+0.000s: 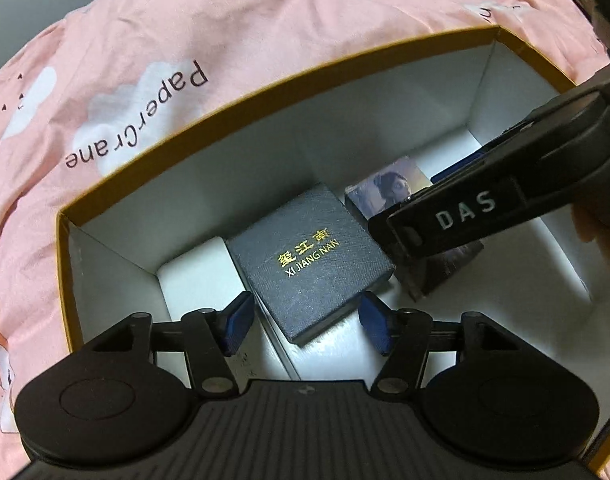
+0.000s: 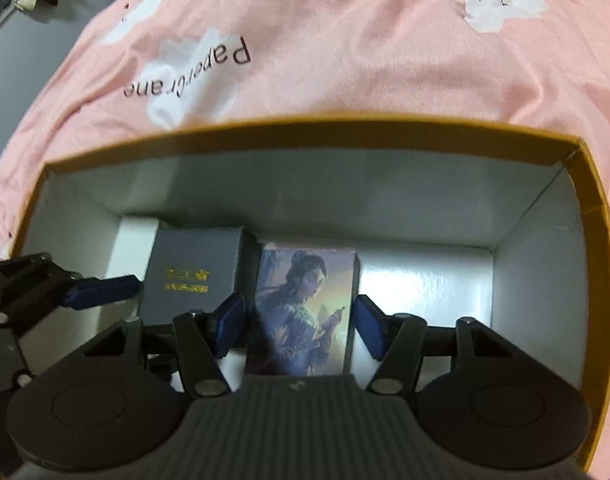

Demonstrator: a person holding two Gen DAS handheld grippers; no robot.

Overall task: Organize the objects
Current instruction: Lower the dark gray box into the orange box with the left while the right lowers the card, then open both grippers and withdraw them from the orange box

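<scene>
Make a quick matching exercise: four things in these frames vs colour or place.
Things:
1. small box with gold lettering
2. picture box
3. big open box
4. bedsheet

Descriptions:
A. pink, white clouds
B. between the right gripper fingers
C. dark grey, left of the picture box
D. yellow rim, white inside

Pairs: 1-C, 2-B, 3-D, 4-A

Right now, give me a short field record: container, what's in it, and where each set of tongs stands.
container: open gold-rimmed box, white inside, on pink bedding
contents: dark case with gold lettering; picture box beside it
left tongs: open, pads either side of the dark case's near corner, not pressing
right tongs: pads flank the picture box; contact unclear
</scene>
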